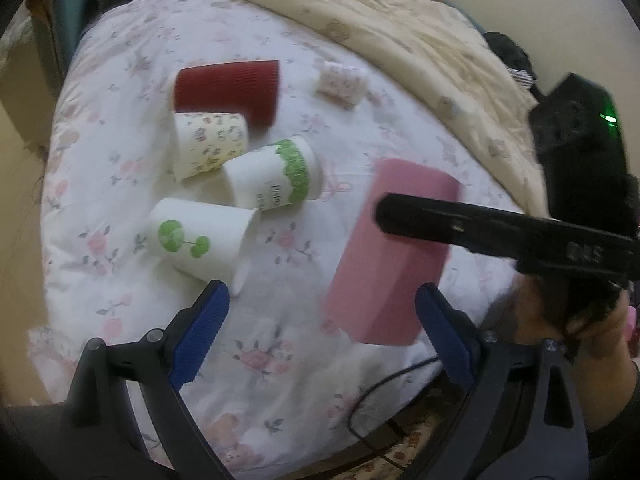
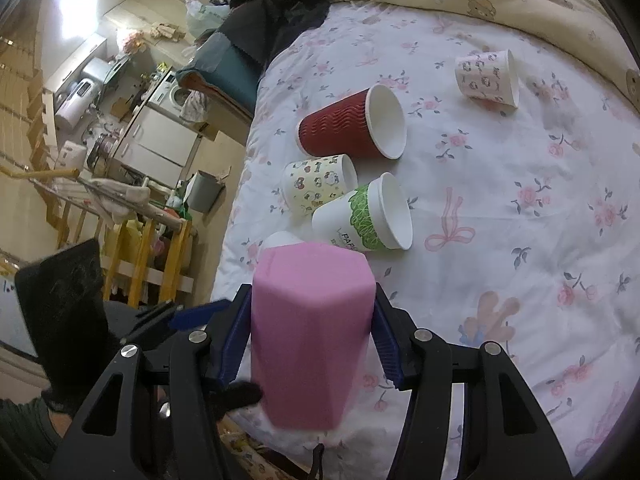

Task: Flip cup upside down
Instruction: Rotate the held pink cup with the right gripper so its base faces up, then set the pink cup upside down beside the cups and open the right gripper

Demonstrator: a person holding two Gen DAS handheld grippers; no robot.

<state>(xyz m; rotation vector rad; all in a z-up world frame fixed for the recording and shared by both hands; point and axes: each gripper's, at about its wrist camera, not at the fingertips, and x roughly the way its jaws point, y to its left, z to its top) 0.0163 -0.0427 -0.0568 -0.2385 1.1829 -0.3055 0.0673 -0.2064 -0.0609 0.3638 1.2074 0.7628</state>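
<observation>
floral bedsheet (image 2: 500, 184); right hand-held gripper (image 2: 310, 344) clamps pink cup (image 2: 310, 332), left hand-held gripper (image 1: 322, 320) wide.

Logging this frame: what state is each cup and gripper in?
Pink faceted plastic cup: gripped by the right gripper.
Red ribbed paper cup: on its side.
Green-banded white paper cup: on its side.
Left gripper: open, holding nothing.

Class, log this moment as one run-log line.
right tongs: shut on pink cup | left tongs: open, holding nothing | pink cup: above floral bedsheet | paper cups: five lying on sides
</observation>
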